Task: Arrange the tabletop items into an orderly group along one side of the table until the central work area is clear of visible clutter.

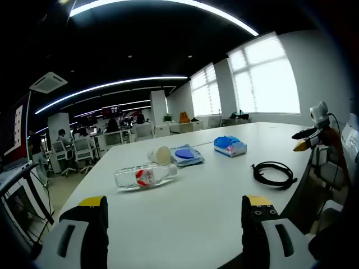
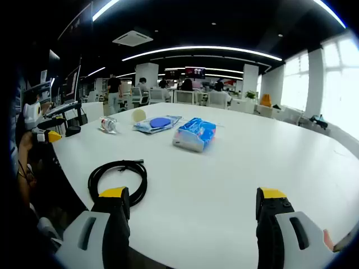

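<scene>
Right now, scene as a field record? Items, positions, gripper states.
surface: white table
water bottle: on its side, near left gripper
blue flat pack: beside bottle, pale round object at its edge
blue tissue pack: mid-table
black cable: coiled, just ahead of right gripper
left gripper: open, empty
right gripper: open, empty
grouping: not yet done, items spread out

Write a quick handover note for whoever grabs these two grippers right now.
Left gripper: open, empty, above the table edge.
Right gripper: open, empty.
On the white table: water bottle lying on its side, blue-disc packet with a small round cream item beside it, blue tissue pack, coiled black cable nearest the right gripper.
Done: nothing grouped yet.
Left: move all items to one side, clear the centre.
</scene>
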Demonstrator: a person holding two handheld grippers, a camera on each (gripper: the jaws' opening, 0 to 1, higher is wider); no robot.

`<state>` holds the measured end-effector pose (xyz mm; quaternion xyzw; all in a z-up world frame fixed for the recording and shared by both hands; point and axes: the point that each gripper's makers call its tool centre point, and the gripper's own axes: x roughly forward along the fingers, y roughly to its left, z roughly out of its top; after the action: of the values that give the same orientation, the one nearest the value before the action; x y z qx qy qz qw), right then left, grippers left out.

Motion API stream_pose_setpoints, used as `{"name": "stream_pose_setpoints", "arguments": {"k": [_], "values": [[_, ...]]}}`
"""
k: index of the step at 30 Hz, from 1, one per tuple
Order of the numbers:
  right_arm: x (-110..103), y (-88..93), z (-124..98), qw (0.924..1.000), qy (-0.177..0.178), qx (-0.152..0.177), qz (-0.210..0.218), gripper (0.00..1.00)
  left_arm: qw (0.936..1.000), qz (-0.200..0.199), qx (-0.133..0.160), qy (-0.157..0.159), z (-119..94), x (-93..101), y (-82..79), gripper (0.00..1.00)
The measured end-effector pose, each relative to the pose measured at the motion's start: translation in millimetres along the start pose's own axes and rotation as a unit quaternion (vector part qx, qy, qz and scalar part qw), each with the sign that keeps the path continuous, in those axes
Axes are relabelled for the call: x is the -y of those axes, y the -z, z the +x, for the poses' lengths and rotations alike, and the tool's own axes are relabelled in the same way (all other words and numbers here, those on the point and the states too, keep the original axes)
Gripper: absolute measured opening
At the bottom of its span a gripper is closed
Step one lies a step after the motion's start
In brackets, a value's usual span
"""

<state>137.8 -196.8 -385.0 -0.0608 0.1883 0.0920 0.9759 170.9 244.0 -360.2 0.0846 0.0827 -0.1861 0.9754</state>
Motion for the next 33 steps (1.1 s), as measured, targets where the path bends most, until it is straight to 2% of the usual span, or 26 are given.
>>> {"name": "stream_pose_setpoints", "arguments": {"k": [33], "values": [[-4.0, 1.5, 1.1, 1.0000, -0.004, -0.007, 0.000, 0.89, 0.9999, 0.005, -0.005, -0.007, -3.9, -4.3, 4.0, 0.97]]}}
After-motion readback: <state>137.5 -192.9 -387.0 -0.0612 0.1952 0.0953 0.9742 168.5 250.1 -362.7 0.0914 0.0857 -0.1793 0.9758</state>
